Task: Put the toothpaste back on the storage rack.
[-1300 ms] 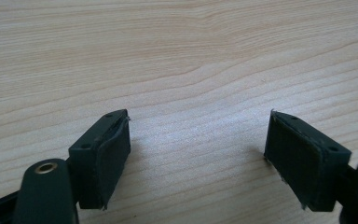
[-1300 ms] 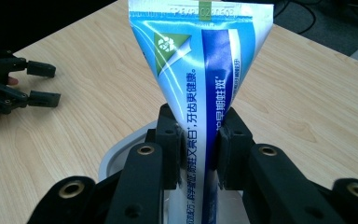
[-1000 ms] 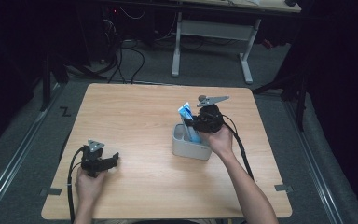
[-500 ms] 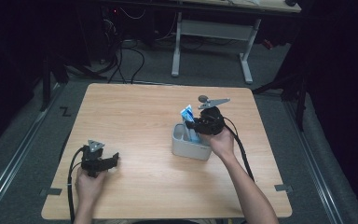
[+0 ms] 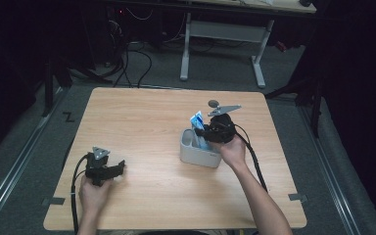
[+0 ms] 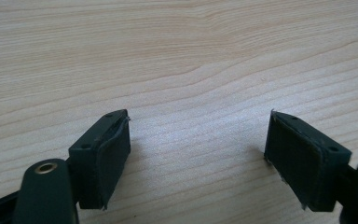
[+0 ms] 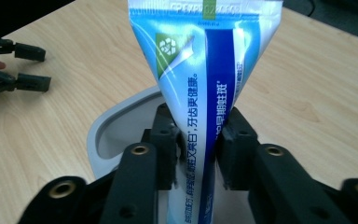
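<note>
Two grippers here: the left gripper (image 5: 120,166) sits low on the table (image 5: 142,122) near the person, jaws wide apart, holding nothing. Farther out, the right gripper (image 7: 196,149) has just been opening, its pads flanking the toothpaste tube (image 7: 203,79) standing upright in the grey holder (image 5: 198,155).

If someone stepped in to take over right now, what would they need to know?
Right claw: its jaws have just been opening, with the blue-and-white toothpaste tube between them; the pads look just about clear of it.
Left claw: open, nothing in it, low over the bare wooden table near the front left.
Things: the tube stands upright in the grey cup at mid-table, crimped end up.
Done: tube placed in the cup.
Left: probably open fully and draw the right claw back without tipping the tube or cup.
</note>
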Available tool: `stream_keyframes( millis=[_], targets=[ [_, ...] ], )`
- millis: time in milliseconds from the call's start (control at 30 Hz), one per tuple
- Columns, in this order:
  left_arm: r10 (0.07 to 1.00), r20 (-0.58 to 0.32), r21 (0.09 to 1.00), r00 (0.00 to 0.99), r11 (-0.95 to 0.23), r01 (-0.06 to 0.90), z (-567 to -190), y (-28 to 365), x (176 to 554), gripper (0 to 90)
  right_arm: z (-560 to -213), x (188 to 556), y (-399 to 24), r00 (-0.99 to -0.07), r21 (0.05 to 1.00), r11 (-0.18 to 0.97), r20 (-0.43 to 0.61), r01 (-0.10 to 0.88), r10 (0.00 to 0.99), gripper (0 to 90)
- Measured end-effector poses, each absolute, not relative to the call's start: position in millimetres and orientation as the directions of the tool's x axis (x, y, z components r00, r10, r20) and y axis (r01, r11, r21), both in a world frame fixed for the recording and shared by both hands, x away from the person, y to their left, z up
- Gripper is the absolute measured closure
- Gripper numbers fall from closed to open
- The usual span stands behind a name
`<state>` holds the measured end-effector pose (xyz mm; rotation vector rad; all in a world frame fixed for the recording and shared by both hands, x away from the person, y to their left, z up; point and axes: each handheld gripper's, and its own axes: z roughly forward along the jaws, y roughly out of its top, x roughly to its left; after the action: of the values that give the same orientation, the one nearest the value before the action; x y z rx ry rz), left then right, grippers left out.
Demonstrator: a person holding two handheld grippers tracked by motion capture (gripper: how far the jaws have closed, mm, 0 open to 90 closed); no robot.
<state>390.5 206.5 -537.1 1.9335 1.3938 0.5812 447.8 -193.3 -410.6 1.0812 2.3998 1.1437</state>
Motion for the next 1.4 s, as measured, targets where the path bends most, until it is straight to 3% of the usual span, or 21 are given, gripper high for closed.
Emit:
stream_keyframes(
  millis=[233, 500, 1400],
  targets=[
    [0.944, -0.029, 0.739, 0.328, -0.201, 0.643, -537.2, 206.4, 390.5, 22.7, -404.1, 442.8, -195.4, -0.684, 0.775, 0.395, 0.064, 0.493, 0.727, 54.7],
    [0.944, -0.028, 0.739, 0.328, -0.202, 0.643, -537.2, 206.3, 390.5, 22.7, -395.0, 435.0, -200.7, -0.676, 0.799, 0.389, 0.03, 0.458, 0.736, 49.4],
    [0.944, -0.024, 0.738, 0.328, -0.204, 0.643, -537.2, 206.0, 390.5, 22.8, -379.2, 421.6, -229.9, -0.638, 0.826, 0.353, 0.011, 0.44, 0.77, 47.8]
  ],
)
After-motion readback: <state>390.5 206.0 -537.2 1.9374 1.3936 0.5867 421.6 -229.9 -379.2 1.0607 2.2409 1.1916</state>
